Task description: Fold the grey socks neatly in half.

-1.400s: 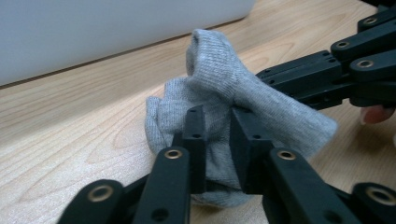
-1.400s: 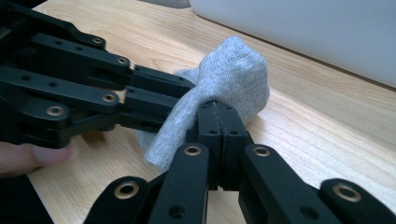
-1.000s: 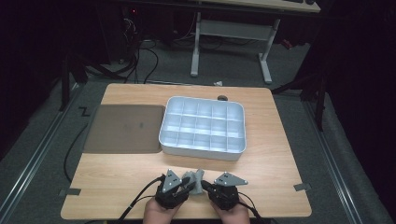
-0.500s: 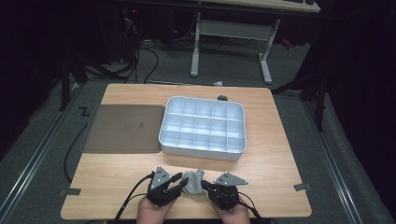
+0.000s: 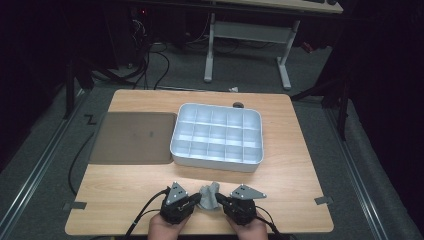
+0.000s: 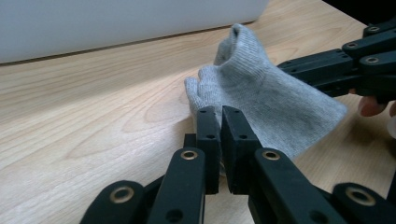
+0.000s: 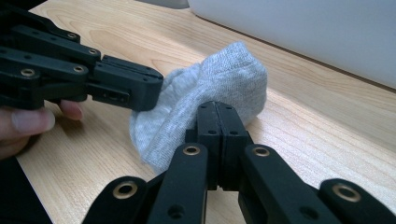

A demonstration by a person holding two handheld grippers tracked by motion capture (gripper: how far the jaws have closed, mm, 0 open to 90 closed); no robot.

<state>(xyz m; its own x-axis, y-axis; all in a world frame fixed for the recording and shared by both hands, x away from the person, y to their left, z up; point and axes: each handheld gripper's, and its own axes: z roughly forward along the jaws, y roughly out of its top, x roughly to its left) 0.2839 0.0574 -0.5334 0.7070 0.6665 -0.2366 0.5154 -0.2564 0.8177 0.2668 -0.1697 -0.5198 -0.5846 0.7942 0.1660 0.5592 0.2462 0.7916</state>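
Light falls from above onto the table (image 5: 125, 200), which is evenly bright, while the floor (image 5: 45, 165) and room around it sink into near black. The white tray (image 5: 216, 159) shows slight glare and throws a soft shadow toward the grippers. In both gripper views the nearest jaw links are blurred; the grey cloth (image 6: 271, 102) just ahead is sharp.

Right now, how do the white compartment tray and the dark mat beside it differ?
The white tray is a raised box with walls and a grid of compartments; the dark mat lies flat and undivided. The tray is bright white, the mat dull grey-brown. The tray sits mid-table, the mat to its left. Both rest on the wooden table, and nothing lies in or on either.
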